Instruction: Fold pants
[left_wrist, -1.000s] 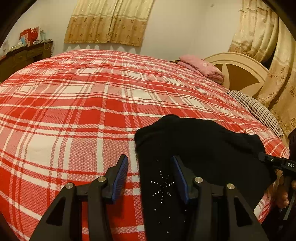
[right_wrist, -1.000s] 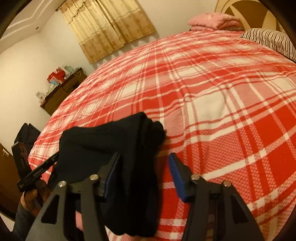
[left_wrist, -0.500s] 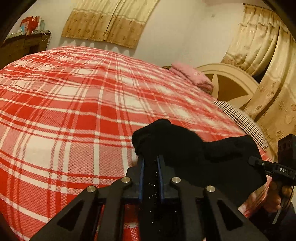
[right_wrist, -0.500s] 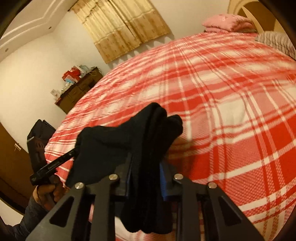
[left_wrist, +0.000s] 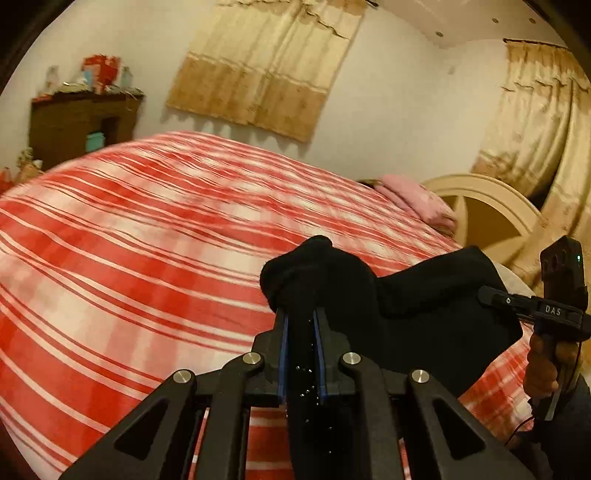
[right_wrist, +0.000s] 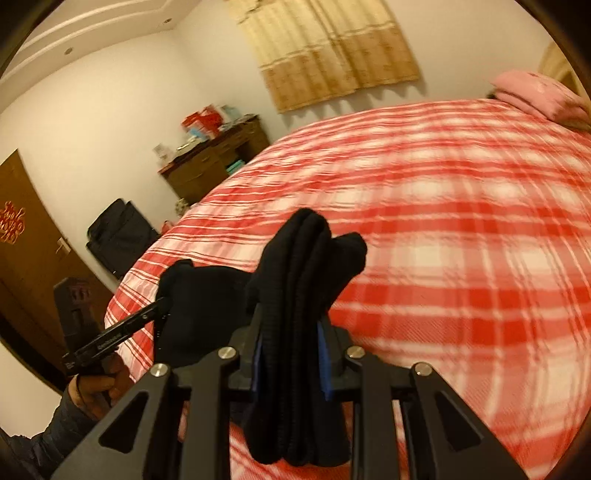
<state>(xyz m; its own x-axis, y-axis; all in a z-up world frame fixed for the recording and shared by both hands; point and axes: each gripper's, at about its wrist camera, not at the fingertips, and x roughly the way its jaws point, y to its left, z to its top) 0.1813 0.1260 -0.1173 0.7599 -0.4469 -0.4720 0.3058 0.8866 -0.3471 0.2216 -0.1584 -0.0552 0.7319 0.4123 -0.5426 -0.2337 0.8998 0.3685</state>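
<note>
A wide bed (right_wrist: 461, 229) fills the room, spread with a red and white checked cover (left_wrist: 129, 258). At its head stands a cream headboard (left_wrist: 491, 206) with a rounded top, and a folded pink blanket (left_wrist: 417, 199) lies beside it. The walls (right_wrist: 110, 110) are plain off-white under warm, yellowish light. A short golden curtain (right_wrist: 332, 48) hangs on the far wall, and longer golden drapes (left_wrist: 543, 122) fall behind the headboard. A dark wooden dresser (right_wrist: 218, 162) against the wall carries red boxes (right_wrist: 201, 118) and small clutter. A black suitcase (right_wrist: 118, 236) stands by a brown wooden door (right_wrist: 26, 251) with a red ornament (right_wrist: 11, 221).
</note>
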